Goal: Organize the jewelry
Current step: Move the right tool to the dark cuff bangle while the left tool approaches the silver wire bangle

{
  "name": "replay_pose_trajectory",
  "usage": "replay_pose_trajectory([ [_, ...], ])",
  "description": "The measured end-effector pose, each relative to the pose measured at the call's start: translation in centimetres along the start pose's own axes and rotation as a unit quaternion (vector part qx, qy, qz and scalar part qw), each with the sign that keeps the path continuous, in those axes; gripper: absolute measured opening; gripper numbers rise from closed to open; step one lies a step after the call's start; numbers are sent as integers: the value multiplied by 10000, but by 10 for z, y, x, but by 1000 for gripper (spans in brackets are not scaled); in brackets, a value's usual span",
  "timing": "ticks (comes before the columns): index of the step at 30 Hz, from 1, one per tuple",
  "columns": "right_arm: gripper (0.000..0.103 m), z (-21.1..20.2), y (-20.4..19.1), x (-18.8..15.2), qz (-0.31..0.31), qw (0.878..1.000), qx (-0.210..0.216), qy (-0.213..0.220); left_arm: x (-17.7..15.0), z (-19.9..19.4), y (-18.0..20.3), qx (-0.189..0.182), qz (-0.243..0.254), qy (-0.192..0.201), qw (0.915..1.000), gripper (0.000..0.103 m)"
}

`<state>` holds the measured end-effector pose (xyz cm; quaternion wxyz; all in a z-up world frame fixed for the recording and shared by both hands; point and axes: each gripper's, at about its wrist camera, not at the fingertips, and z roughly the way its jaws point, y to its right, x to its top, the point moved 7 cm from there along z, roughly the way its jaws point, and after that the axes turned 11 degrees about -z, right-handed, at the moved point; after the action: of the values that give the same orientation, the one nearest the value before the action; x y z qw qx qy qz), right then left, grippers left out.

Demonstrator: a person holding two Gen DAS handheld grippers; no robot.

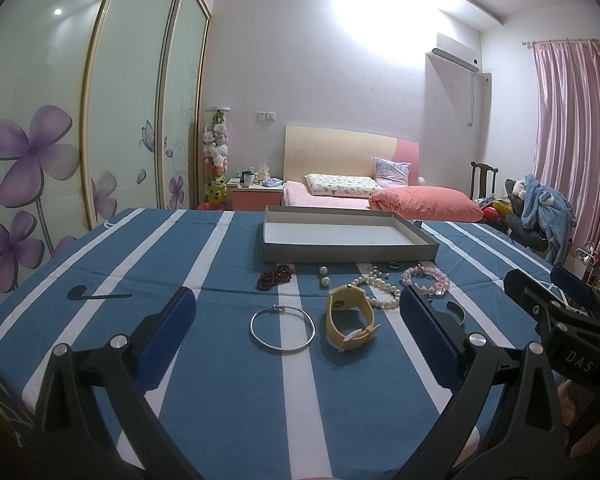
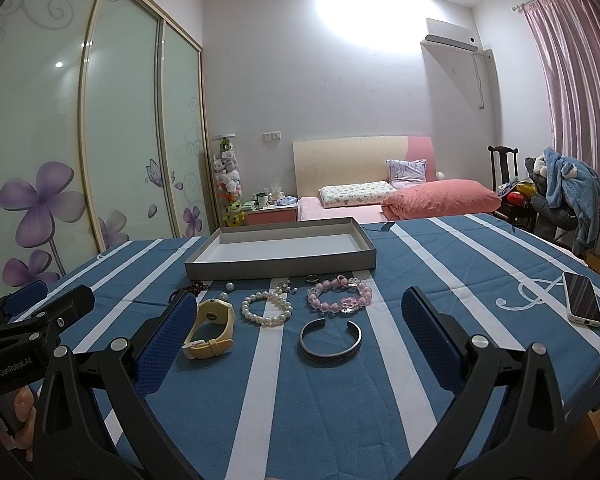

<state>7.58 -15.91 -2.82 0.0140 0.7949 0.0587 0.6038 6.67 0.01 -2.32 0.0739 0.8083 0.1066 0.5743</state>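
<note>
A shallow grey box with nothing in it stands at the back of the blue striped table. In front of it lie a thin silver bangle, a yellow watch, a pearl bracelet, a pink bead bracelet, a dark open cuff, dark red beads, two pearl earrings and a small ring. My left gripper is open above the bangle. My right gripper is open above the cuff. Both hold nothing.
A phone in a white case lies at the table's right. The right gripper shows at the right edge of the left wrist view. A bed, a wardrobe and a chair with clothes stand beyond the table.
</note>
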Motion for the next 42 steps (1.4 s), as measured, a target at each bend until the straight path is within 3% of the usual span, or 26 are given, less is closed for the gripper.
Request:
replay_pose_trajectory([
  [11, 101, 5, -2, -6, 23, 10000, 15, -90, -7, 2, 0, 39, -27, -75, 10000, 99],
  [18, 101, 22, -1, -13, 13, 9993, -10, -375, -11, 24, -10, 140, -53, -389, 9991, 99],
  [25, 101, 63, 8, -32, 129, 9908, 40, -1344, -26, 63, -33, 331, -199, -1399, 9894, 99],
  [29, 101, 91, 14, -51, 249, 9769, 19, -2120, -37, 82, -45, 402, -302, -1797, 9824, 99],
  [34, 92, 112, 9, -72, 306, 9591, 135, -2811, -46, 98, -52, 418, -266, -2130, 9758, 99],
  [42, 80, 128, 4, -72, 106, 9495, -135, -3132, -53, 121, -51, 517, 10, -2497, 9669, 99],
])
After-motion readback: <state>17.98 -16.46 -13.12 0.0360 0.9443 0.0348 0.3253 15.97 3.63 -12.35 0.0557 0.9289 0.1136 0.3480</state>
